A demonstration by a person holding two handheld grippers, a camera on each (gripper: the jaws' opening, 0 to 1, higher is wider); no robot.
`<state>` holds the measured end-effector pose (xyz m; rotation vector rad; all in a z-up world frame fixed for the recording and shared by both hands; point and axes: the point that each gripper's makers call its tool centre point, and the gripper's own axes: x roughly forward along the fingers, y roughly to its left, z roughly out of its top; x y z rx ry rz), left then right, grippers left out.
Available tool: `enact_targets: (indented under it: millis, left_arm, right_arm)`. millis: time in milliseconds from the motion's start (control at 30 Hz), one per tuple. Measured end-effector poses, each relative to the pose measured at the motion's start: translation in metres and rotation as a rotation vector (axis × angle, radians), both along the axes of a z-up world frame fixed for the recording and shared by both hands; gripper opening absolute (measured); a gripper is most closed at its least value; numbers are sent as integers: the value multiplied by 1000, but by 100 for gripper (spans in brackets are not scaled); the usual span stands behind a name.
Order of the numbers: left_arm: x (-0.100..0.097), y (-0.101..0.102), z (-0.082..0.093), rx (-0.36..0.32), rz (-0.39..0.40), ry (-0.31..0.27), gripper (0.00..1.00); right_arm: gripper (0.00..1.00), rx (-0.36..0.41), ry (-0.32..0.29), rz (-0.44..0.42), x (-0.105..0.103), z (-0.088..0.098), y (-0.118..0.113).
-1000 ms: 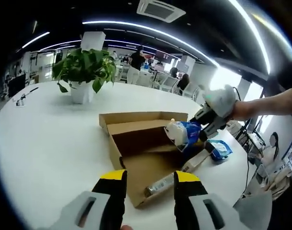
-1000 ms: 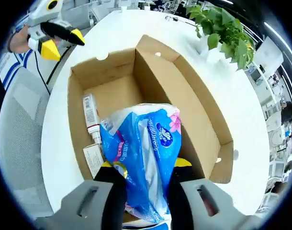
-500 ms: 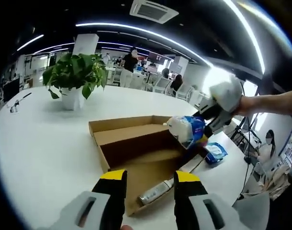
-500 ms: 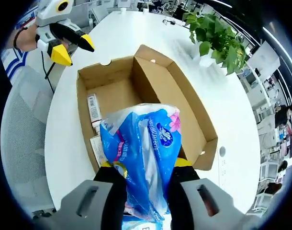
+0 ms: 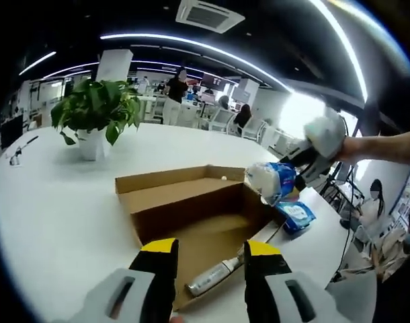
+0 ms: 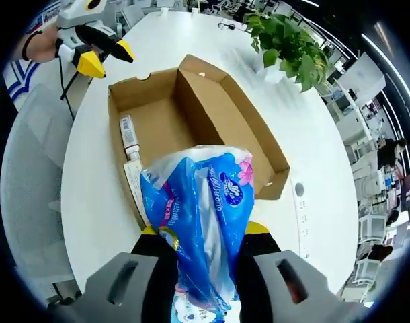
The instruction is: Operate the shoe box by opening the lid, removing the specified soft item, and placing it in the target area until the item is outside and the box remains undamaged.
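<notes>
The open cardboard shoe box (image 5: pixel 191 202) (image 6: pixel 185 121) lies on the white table (image 5: pixel 50 202), lid folded back. A blue-and-white soft tissue pack (image 6: pixel 201 215) (image 5: pixel 272 182) hangs high above the box's near end, clamped in my right gripper (image 6: pixel 205 232). In the left gripper view that gripper (image 5: pixel 312 151) comes in from the right with a person's arm behind it. My left gripper (image 5: pixel 208 249) is open with nothing between its jaws, above the box's near edge. It shows at the top left of the right gripper view (image 6: pixel 101 57).
A tube-like item (image 5: pixel 215 272) (image 6: pixel 128 138) lies inside the box. Another blue pack (image 5: pixel 296 215) rests on the table beside the box. A potted plant (image 5: pixel 94 118) (image 6: pixel 289 47) stands farther back. People sit and stand in the office behind.
My right gripper has lifted the tissue pack higher and away from the box, which now looks smaller below it. The left gripper's camera has drifted slightly; its jaws stay open.
</notes>
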<state>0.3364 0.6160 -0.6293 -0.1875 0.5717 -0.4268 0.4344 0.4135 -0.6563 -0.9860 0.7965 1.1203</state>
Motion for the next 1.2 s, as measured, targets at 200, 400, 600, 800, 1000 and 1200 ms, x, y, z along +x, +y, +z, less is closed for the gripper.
enact_targets:
  millis: [200,400,600,800,1000,1200]
  left_arm:
    - [5,-18,3,-2,-22,-3,40]
    - [11,-47,5,10,-76,-5,40]
    - [14,-75,8,19,-120,-7,40]
    - [15,-98,3,33,-160,0,40]
    - [16,-117,0,45,-184,9,40]
    - [14,-135,5,52,-196,11,40]
  right_arm:
    - [28,-8,-1,-61,-5,-1,-46]
    - [28,-20,1,-149,-13,-4,-104]
    - [28,-23,8,-235,-28,-10,-159]
    - [28,-46,23,-316,-49,-23,-218]
    - [28,-44,39,-384,-64,-30,-261]
    - [28,-49,51,-422,-74,-35,-290]
